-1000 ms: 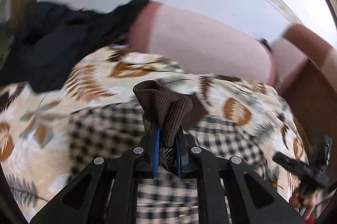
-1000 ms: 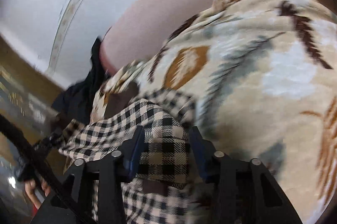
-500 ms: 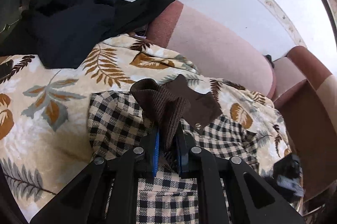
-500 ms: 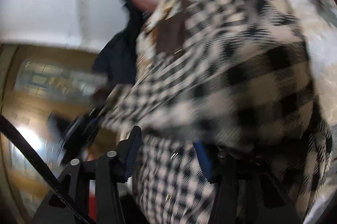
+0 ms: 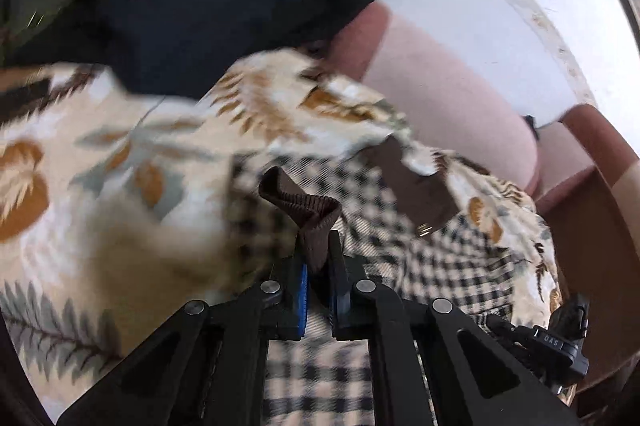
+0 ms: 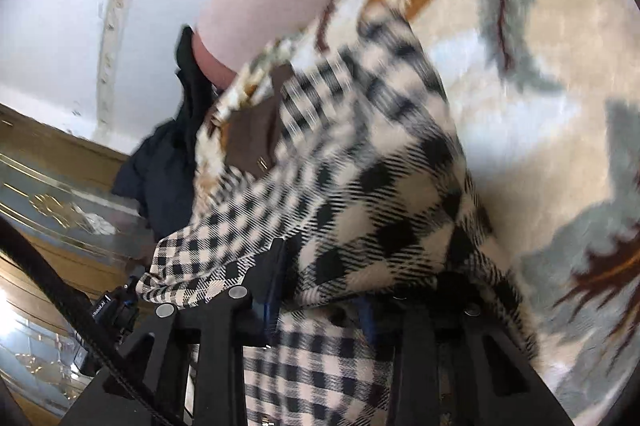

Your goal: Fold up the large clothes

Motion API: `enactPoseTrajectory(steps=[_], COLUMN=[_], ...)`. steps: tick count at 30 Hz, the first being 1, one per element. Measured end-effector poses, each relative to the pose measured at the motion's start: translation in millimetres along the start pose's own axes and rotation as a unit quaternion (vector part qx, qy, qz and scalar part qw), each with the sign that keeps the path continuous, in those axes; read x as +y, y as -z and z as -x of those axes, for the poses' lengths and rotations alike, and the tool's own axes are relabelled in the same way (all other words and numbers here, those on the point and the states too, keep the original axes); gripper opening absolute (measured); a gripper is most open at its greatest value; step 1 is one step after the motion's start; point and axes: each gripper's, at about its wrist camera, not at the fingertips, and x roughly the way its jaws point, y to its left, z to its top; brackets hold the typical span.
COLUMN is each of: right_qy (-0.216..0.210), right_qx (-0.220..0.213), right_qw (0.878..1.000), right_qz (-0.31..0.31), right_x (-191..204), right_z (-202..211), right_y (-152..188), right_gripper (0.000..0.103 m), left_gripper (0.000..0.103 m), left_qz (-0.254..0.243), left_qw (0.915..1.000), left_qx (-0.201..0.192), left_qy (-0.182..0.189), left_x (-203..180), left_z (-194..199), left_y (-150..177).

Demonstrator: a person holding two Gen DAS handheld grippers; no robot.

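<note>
A black-and-cream checked jacket [image 5: 448, 258] with a brown patch pocket [image 5: 416, 185] lies on a leaf-print blanket [image 5: 120, 153] over a sofa. My left gripper [image 5: 318, 266] is shut on the jacket's brown ribbed cuff [image 5: 308, 209], held just above the cloth. In the right wrist view the checked jacket [image 6: 360, 185] drapes over my right gripper [image 6: 320, 290], which is shut on a fold of it; the fingertips are hidden under the cloth. The right gripper also shows at the lower right of the left wrist view [image 5: 560, 338].
A dark navy garment [image 5: 180, 21] is heaped at the blanket's far left. The pink sofa back [image 5: 448, 81] and brown armrest [image 5: 592, 137] rise behind. A white wall stands beyond. Glass and wood furniture [image 6: 52, 209] shows at the left of the right wrist view.
The left gripper has lowered and shifted with the cuff still held. The right gripper has swung back toward the blanket, carrying the checked fold with it. Both views are motion-blurred.
</note>
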Motion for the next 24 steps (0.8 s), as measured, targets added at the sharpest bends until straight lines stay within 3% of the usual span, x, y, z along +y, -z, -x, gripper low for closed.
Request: enactPoseTrajectory(steps=[7, 11, 17, 20, 22, 24], right_qy=[0.036, 0.024, 0.001, -0.008, 0.005, -0.002], right_qx=[0.007, 0.006, -0.011, -0.024, -0.032, -0.041], right_qw=[0.998, 0.998, 1.000, 0.999, 0.998, 0.998], right_qz=[0.059, 0.055, -0.005, -0.042, -0.057, -0.051], right_x=[21.8, 17.7, -10.7, -23.0, -26.9, -25.9], right_z=[-18.4, -20.1, 15.2, 44.0, 64.1, 83.8], right_y=[6.9, 7.0, 13.3, 23.3, 31.1, 39.4], right_gripper=[0.032, 0.031, 0.031, 0.034, 0.049, 0.049], left_gripper=[0.007, 0.008, 0.016, 0.020, 0.029, 0.031], left_qz=[0.025, 0.005, 0.044, 0.072, 0.094, 0.105], left_qw=[0.9996, 0.9992, 0.9974, 0.9965, 0.9947, 0.9930], left_qx=[0.013, 0.020, 0.034, 0.012, -0.009, -0.030], left_qy=[-0.005, -0.033, -0.044, -0.040, -0.040, -0.045], left_x=[34.5, 33.6, 51.1, 65.7, 78.6, 84.9], left_z=[-11.9, -18.6, -13.8, 11.6, 29.9, 41.9], left_y=[14.7, 24.5, 28.6, 22.0, 17.5, 13.9])
